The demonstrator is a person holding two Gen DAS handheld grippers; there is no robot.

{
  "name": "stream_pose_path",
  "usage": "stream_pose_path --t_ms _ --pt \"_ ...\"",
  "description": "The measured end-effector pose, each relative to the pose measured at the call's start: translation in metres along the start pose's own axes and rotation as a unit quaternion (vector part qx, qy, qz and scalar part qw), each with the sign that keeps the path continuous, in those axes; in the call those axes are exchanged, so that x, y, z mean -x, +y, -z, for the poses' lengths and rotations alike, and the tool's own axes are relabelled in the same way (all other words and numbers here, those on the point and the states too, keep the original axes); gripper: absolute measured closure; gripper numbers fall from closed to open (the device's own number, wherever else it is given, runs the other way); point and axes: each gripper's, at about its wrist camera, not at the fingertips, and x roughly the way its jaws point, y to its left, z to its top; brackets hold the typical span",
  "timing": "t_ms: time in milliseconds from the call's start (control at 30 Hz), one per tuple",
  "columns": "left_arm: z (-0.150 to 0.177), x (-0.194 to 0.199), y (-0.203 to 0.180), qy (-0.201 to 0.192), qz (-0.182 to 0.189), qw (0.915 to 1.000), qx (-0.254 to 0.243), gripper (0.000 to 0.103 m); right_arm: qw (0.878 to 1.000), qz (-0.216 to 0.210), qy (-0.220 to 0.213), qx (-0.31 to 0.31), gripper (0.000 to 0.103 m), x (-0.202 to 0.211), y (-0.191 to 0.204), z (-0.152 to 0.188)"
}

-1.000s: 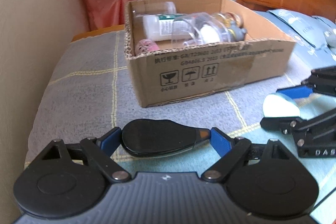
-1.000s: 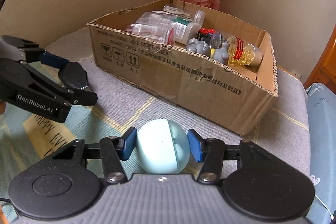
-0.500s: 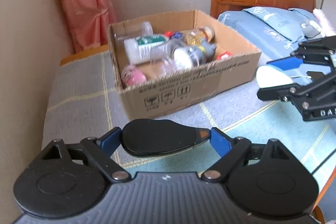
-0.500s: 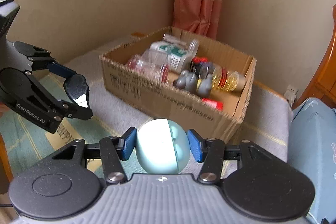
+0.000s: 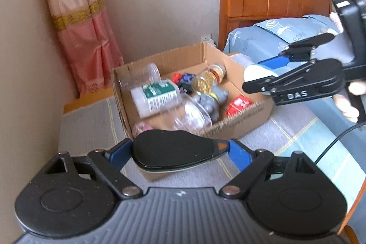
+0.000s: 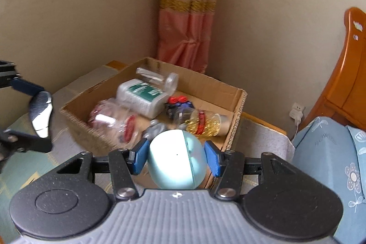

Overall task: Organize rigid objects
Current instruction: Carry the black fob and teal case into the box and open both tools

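Both grippers loaded: L gripper (image 5: 180, 150) w/ black case (image 5: 173, 150), R gripper (image 6: 176, 158) w/ teal ball (image 6: 176, 159)

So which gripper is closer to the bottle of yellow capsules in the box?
Right. The right gripper, clamping a pale blue ball, hangs just before the capsule bottle at the cardboard box's wall. The left gripper, holding a black oval thing, is beyond the box's opposite side.

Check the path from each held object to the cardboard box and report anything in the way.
Nothing visible blocks either path. The right gripper holds the pale blue ball and the left gripper the black oval object, both in open air short of the cardboard box. The box is open-topped, but bottles and toys already crowd its floor.
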Motion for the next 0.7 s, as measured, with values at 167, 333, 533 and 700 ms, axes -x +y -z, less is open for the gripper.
stream_pose_path --t_ms 167,333,533,700 --pt "-0.019 -0.01 0.004 -0.009 -0.002 0.9999 -0.005 0.014 1.0 0.016 0.007 -0.014 0.045 -0.022 -0.011 -0.008" --pt "-0.038 -0.022 0.008 -0.013 0.0 0.9999 -0.004 0.014 0.999 0.021 0.016 -0.037 0.045 -0.04 -0.022 -0.011" --pt "-0.06 -0.032 0.011 -0.022 0.006 0.9997 -0.002 0.014 0.998 0.027 0.011 -0.052 0.029 -0.048 -0.03 -0.015" --pt "-0.073 -0.043 0.012 -0.02 0.005 0.9998 0.006 0.014 0.998 0.022 -0.004 -0.066 0.022 -0.039 -0.032 -0.014"
